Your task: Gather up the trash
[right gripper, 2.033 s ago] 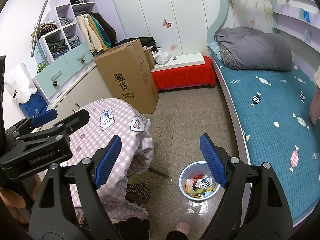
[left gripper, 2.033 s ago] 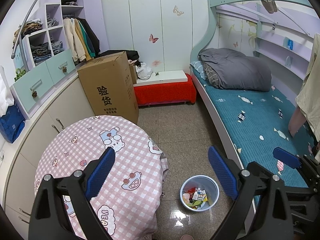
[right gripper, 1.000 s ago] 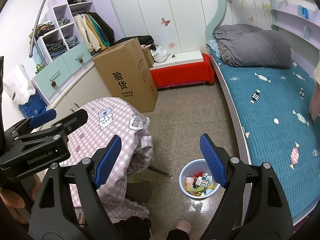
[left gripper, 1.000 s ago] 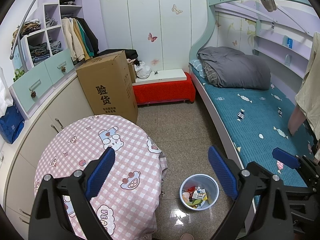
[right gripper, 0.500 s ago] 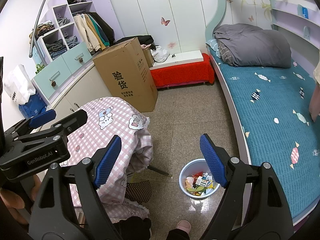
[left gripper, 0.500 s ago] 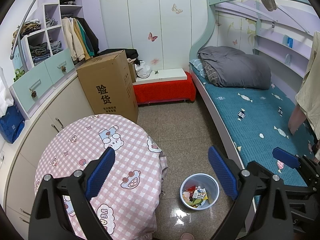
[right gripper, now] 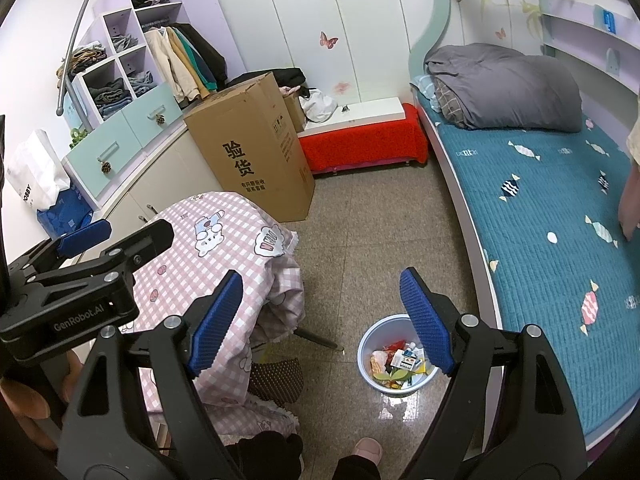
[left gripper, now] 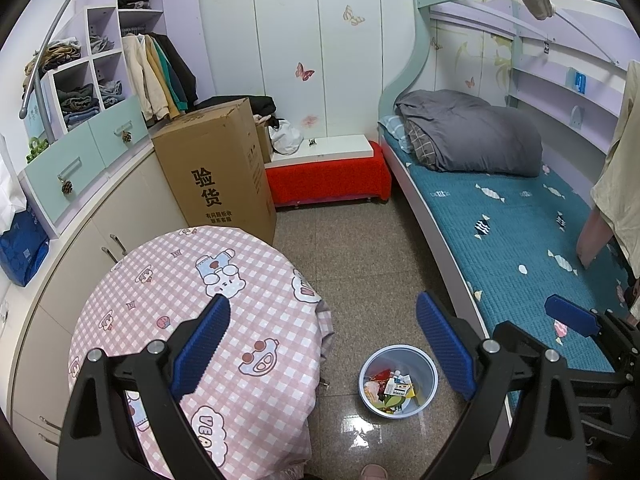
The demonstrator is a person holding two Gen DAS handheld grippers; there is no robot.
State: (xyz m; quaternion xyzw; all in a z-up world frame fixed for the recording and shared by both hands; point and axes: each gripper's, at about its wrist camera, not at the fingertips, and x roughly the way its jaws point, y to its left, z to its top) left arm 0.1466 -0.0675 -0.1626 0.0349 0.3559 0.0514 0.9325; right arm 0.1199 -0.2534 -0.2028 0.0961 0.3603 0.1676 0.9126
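While we hold both tools above the floor and tilted downward, the left gripper (left gripper: 320, 344) has its blue ribbed pads standing wide apart with nothing between them, and the right gripper (right gripper: 320, 320) is the same, spread wide and empty. Just below and a little to the right of both tools, the round pale-blue plastic bin (right gripper: 368, 344) stands on the glossy speckled floor, between the round table with a pink checked cloth (left gripper: 200, 280) and the side of the bed with a teal quilted cover (right gripper: 540, 200). Inside the bin we see the trash, a heap of small coloured wrappers and little cartons (right gripper: 400, 364). We see no loose trash on the table, the floor or the bed, so we judge the collecting nearly done. In the right wrist view the bin sits directly under the right-hand pad, so we think the right gripper is the nearer one. Farther away stand a tall brown cardboard box (left gripper: 216, 168), a low bench under a red cloth (left gripper: 328, 180) and a folded grey duvet (left gripper: 472, 136).
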